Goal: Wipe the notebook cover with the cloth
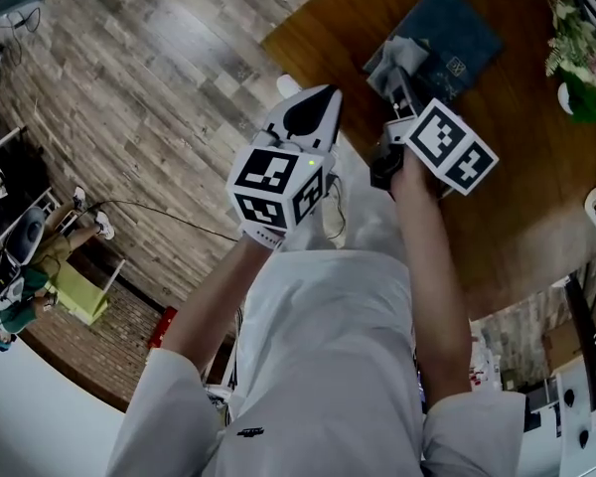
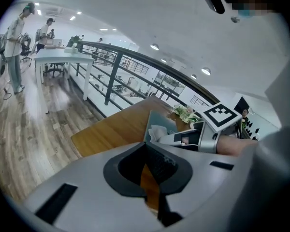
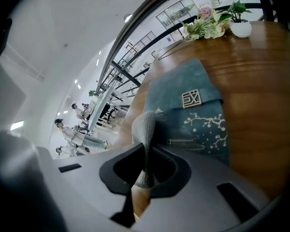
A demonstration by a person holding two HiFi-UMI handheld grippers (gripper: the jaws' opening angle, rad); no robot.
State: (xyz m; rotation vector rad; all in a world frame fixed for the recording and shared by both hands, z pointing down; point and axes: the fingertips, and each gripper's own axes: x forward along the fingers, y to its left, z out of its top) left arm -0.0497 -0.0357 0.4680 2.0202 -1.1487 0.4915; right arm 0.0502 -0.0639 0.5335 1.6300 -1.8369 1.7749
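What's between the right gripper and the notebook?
The cloth, pinched in the right gripper, lies between it and the notebook; the right gripper view shows it.

A polished brown wooden table [image 1: 536,197] carries a white pot of pale flowers [image 3: 240,29] near its edge, above grey-brown plank flooring [image 1: 149,78].
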